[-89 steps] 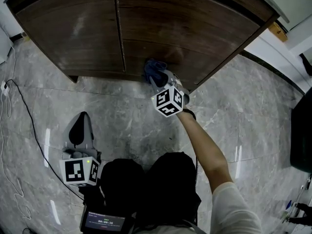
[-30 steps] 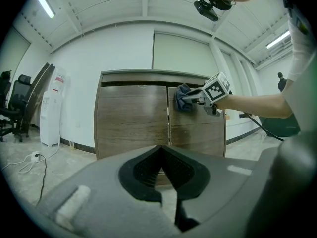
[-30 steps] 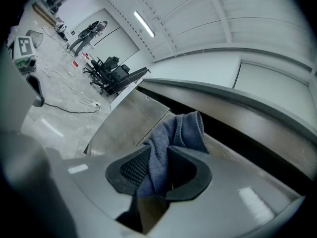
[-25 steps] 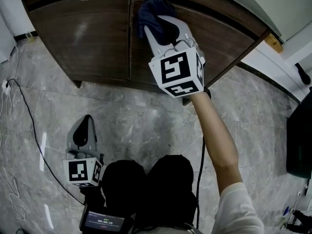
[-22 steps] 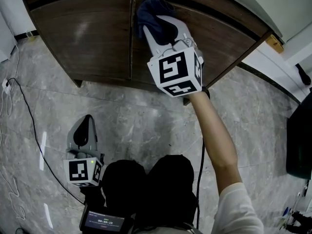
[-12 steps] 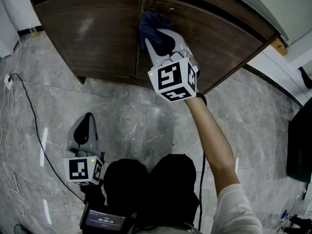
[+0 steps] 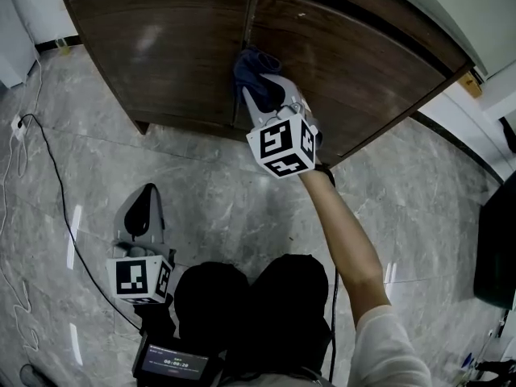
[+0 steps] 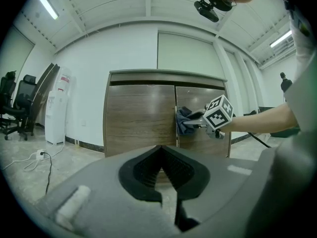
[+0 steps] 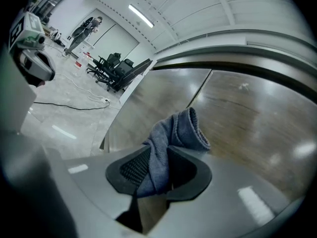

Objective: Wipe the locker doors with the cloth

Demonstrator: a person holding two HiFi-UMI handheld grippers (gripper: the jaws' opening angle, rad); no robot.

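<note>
Locker doors [image 7: 165, 51] two, cloth [image 7: 252, 65] one

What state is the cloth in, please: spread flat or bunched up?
Bunched up: the cloth is pinched into a wad between the right gripper's fingers, its folds bulging toward the locker door.

Floor [image 7: 201, 176]: glossy grey marble-look tiles, pale streaks of reflected light. Black cable [image 7: 50, 185] snakes across floor at left, white power strip [image 8: 37, 155] at its end. Walls [image 8: 89, 78] plain white. Ceiling white, panelled, with strip lights [image 8: 46, 3]. Brown wooden locker [image 8: 141, 115] stands against wall. Left of it: tall white appliance [image 8: 53, 108], dark board [image 8: 43, 95] leaning beside it, black office chairs [image 8: 14, 103] further left.
</note>
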